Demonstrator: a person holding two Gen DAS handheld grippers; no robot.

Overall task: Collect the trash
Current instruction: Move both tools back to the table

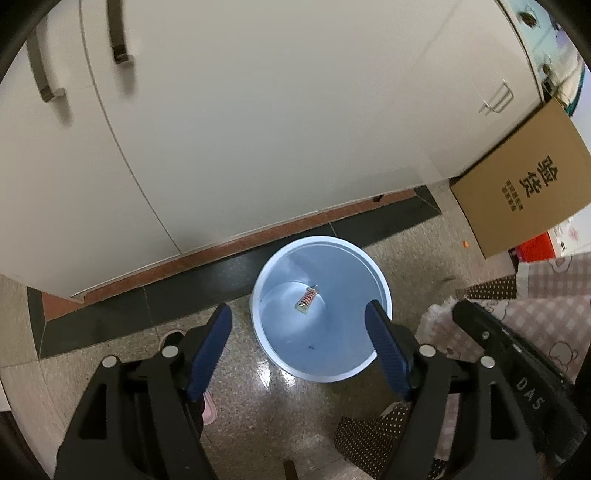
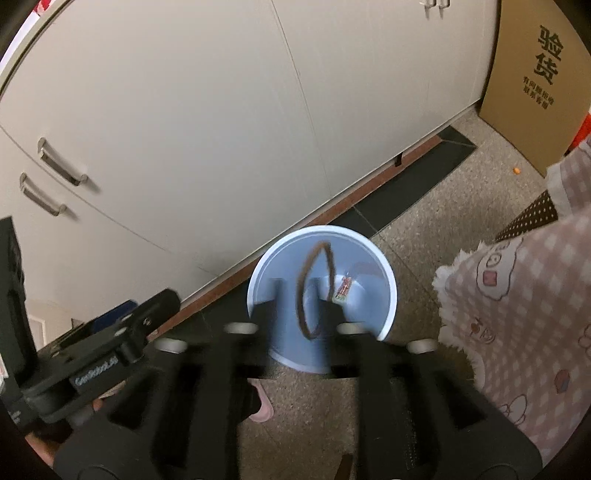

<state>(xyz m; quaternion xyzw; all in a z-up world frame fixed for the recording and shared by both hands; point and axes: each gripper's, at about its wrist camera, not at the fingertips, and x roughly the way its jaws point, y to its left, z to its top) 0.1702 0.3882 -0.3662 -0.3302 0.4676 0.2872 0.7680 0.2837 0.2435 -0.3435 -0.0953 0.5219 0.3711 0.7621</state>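
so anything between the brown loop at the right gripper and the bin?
Nothing visible. The brown loop hangs at the right gripper directly over the open white bin; inside lies only a small wrapper, off to one side.

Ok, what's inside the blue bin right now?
One small printed wrapper lies on the blue bin floor. The right gripper and a brown loop cover part of it in the right view.

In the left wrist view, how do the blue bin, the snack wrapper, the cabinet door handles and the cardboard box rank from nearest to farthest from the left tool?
1. Blue bin: on the floor directly below the open left tool.
2. Snack wrapper: on the bin's bottom.
3. Cardboard box: far right, leaning against the cabinet.
4. Cabinet door handles: upper left. Too close to call against the box.
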